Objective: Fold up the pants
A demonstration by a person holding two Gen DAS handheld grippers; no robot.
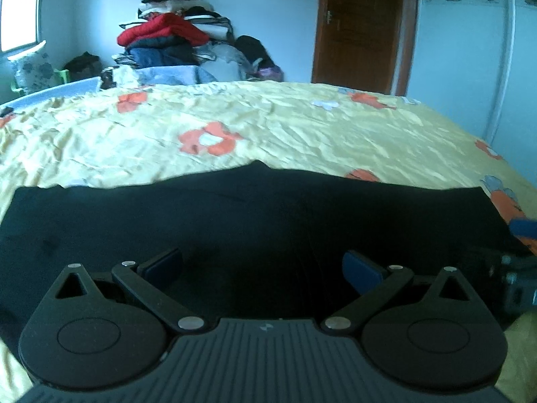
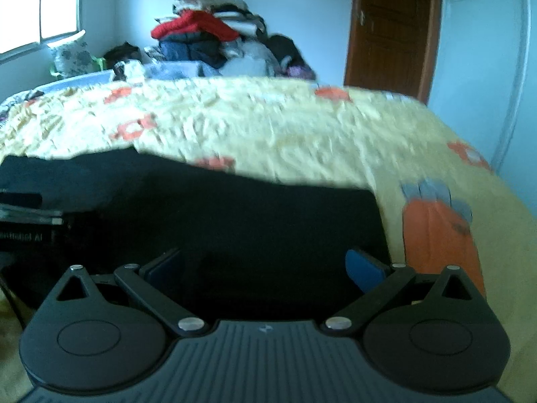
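Black pants lie flat across the near part of a bed, spread from left to right. My left gripper hovers over their near middle, open, with nothing between its blue pads. In the right wrist view the same pants end at a straight right edge. My right gripper is open above that right end, its right finger near the edge. The left gripper's body shows at the left of the right wrist view. A part of the right gripper shows at the right edge of the left wrist view.
The bed carries a wrinkled yellow sheet with orange flowers. A tall pile of clothes stands behind the bed at the wall. A brown door is at the back right, a window at the left.
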